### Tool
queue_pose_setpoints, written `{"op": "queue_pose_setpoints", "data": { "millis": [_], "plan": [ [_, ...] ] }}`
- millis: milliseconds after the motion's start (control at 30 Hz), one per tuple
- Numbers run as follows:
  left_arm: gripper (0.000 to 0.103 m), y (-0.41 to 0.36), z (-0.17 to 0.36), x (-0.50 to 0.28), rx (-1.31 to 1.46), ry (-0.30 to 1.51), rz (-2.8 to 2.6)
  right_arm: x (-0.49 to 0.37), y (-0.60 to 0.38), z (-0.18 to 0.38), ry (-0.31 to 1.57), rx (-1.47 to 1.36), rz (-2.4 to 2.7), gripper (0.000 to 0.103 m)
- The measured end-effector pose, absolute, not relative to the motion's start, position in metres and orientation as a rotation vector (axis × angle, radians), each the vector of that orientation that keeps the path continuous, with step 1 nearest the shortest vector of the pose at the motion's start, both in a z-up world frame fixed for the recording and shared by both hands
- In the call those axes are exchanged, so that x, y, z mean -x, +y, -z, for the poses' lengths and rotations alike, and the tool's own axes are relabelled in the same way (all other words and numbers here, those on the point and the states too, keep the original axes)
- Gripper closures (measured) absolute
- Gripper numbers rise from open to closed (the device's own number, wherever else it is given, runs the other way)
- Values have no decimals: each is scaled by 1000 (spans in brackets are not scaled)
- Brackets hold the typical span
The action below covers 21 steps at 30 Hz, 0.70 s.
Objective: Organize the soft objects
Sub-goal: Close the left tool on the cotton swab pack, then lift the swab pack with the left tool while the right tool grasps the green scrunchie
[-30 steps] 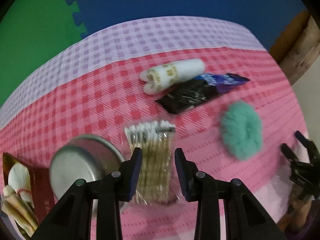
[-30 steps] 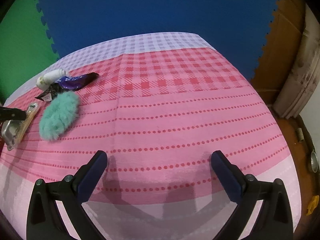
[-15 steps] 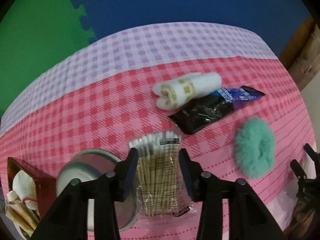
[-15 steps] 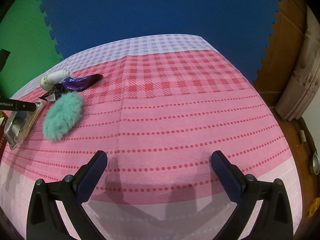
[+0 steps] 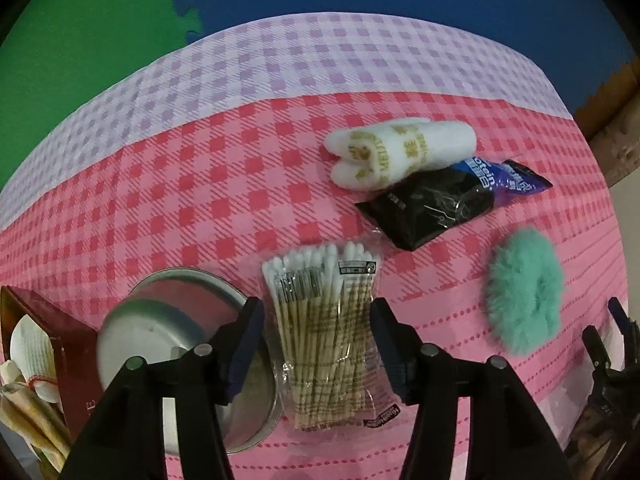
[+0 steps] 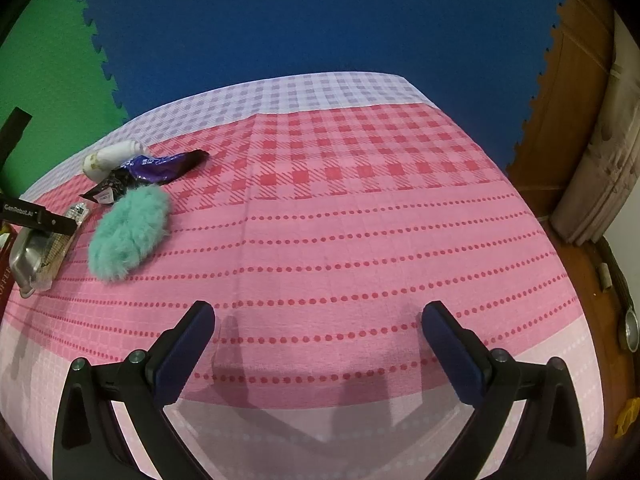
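A clear packet of cotton swabs [image 5: 326, 332] lies on the pink checked cloth, its left edge over the rim of a metal tin [image 5: 180, 356]. My left gripper [image 5: 318, 344] is open, its jaws either side of the packet and above it. A rolled white towel [image 5: 400, 152], a black and purple packet [image 5: 444, 200] and a fluffy teal scrunchie [image 5: 524, 292] lie beyond to the right. My right gripper [image 6: 318, 348] is open and empty over bare cloth; the scrunchie [image 6: 128, 232] is far to its left.
A red box [image 5: 44, 360] with rolled cloths stands at the left edge beside the tin. The table's right edge borders a wooden door [image 6: 568, 92]. Blue and green foam mats form the wall behind.
My left gripper has opened wider and drawn back from the swab packet, which now lies partly over the tin's rim. The right gripper has hardly moved.
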<state>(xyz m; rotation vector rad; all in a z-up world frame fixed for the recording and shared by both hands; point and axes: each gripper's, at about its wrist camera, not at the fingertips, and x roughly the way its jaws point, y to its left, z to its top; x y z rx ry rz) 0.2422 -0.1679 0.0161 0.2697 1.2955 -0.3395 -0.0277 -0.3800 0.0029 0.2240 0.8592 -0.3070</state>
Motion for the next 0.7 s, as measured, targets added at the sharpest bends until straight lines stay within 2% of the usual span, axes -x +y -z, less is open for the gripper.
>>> {"op": "queue_pose_setpoints", "data": {
  "millis": [200, 267, 367, 400, 467, 567, 700],
  "plan": [
    [42, -180, 3, -238, -256, 1363, 379, 28, -380, -4, 852, -222, 304, 0],
    [37, -184, 6, -234, -268, 1357, 385, 28, -380, -4, 851, -221, 304, 0],
    [38, -190, 10, -230, -289, 1335, 380, 28, -380, -4, 851, -221, 304, 0],
    [41, -189, 10, -228, -273, 1327, 372, 28, -380, -4, 851, -221, 304, 0],
    [76, -188, 6, -220, -264, 1300, 365, 28, -380, -4, 851, -222, 305, 0],
    [81, -185, -1, -205, -248, 1287, 345, 28, -381, -4, 849, -223, 307, 0],
    [81, -183, -10, -149, -210, 1237, 422, 27, -384, -2, 867, -235, 302, 0]
  ]
}}
